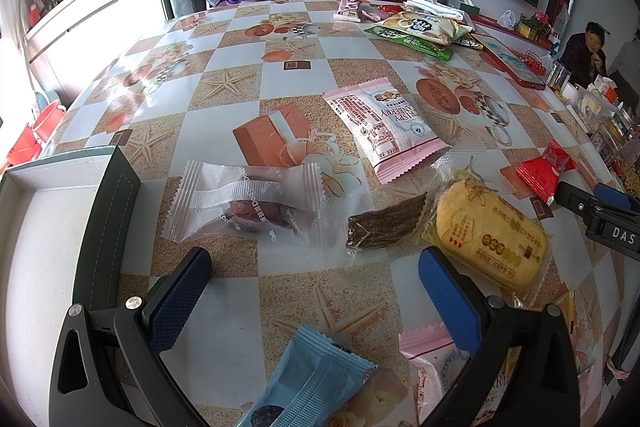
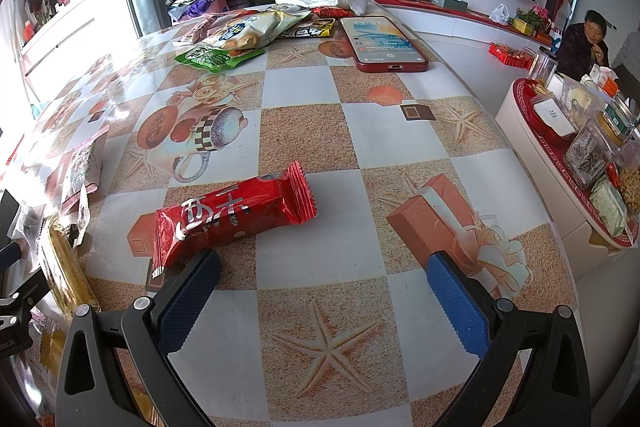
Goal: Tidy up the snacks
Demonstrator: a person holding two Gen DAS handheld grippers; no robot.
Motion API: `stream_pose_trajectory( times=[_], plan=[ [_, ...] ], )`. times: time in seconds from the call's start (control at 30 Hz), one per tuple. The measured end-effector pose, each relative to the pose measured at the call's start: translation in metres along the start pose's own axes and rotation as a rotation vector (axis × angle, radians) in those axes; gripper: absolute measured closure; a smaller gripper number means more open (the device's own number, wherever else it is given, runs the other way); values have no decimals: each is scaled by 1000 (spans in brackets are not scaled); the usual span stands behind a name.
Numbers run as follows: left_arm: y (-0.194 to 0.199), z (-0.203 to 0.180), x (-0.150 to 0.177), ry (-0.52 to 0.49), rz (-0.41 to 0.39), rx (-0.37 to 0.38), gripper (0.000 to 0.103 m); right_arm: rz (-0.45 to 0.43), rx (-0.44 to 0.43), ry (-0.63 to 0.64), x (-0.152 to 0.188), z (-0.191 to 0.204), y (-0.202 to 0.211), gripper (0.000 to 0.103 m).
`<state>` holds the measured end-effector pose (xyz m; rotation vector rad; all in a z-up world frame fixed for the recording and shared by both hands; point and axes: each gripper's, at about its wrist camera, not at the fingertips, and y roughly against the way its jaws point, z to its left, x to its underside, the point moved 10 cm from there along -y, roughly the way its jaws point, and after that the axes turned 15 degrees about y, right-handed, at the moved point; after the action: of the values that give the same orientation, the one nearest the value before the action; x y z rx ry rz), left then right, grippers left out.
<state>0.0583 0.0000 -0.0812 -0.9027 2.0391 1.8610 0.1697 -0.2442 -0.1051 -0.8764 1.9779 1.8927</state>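
My left gripper [image 1: 316, 267] hangs open over the patterned table, nothing between its fingers. Just ahead lie a clear-wrapped pastry [image 1: 248, 205], a dark brown bar [image 1: 386, 223] and a yellow cake pack [image 1: 490, 233]. A pink cranberry packet [image 1: 384, 125] sits farther out, and a blue packet [image 1: 316, 379] lies below the fingers. A green-edged white box [image 1: 60, 227] stands at the left. My right gripper [image 2: 324, 279] is open too, with a red wrapped snack [image 2: 232, 215] touching or just past its left fingertip. The same red snack [image 1: 546, 169] appears in the left wrist view.
A pile of larger snack bags [image 2: 236, 39] and a red-cased phone [image 2: 386, 45] lie at the table's far side. A round red tray table [image 2: 560, 155] with jars stands right of the table edge. A person sits at the far right [image 2: 584, 43].
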Motion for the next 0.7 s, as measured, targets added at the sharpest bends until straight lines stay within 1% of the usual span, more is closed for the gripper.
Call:
stream_pose_trajectory(
  times=[0.33, 0.43, 0.47, 0.57, 0.6, 0.7],
  plan=[
    [1, 2, 1, 3, 2, 0, 0, -2, -7, 8, 5, 1, 4, 0],
    [0, 1, 2, 5, 11, 5, 0, 77, 74, 77, 14, -3, 2, 0],
    [0, 1, 2, 6, 11, 5, 0, 95, 83, 86, 16, -4, 2, 0],
    [0, 1, 3, 11, 18, 10, 0, 96, 84, 86, 15, -11, 5, 0],
    [-1, 1, 2, 12, 17, 9, 0, 67, 50, 57, 13, -7, 5, 0],
    [-1, 1, 1, 13, 19, 14, 0, 66, 40, 51, 8, -5, 3, 0]
  ],
)
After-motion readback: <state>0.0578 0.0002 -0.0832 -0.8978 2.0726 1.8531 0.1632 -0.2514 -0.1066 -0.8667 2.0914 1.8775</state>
